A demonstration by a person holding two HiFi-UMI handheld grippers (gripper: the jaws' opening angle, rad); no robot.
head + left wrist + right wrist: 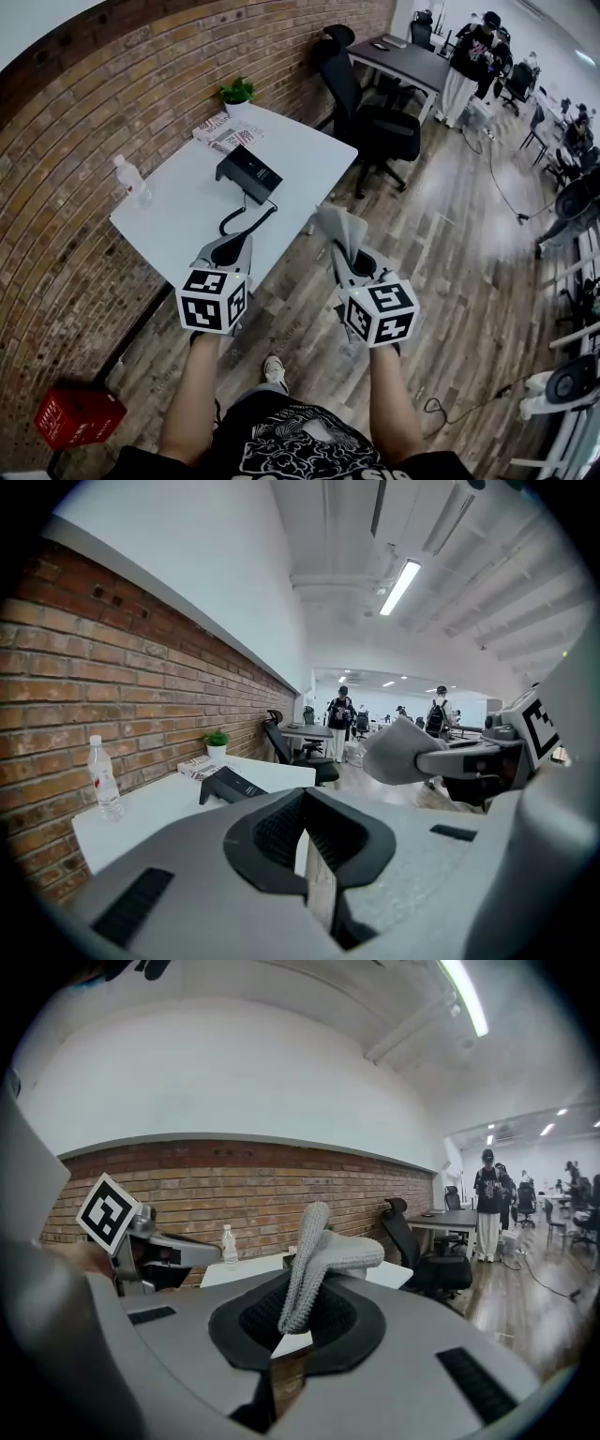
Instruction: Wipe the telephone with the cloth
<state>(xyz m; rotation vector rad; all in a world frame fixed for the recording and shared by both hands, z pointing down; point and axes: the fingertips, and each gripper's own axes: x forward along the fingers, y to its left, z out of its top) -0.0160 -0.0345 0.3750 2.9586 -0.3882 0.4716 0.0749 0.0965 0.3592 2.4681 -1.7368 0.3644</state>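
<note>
A black telephone [247,173] sits on the white table [178,220], its curled cord [246,219] trailing toward the near edge. In the left gripper view the telephone [229,785] lies ahead to the left. My left gripper [231,249] hovers at the table's near edge, jaws shut with nothing between them [309,855]. My right gripper [349,257] is off the table's right side over the wooden floor, shut on a grey cloth [341,232]. The cloth [317,1262] stands up from the jaws and folds over to the right. Neither gripper touches the telephone.
A water bottle [134,181] stands at the table's left edge, with a potted plant [237,94] and magazines [225,133] at the far end. A black office chair [375,127] stands right of the table. A red crate [77,413] sits by the brick wall. A person [472,56] stands far off.
</note>
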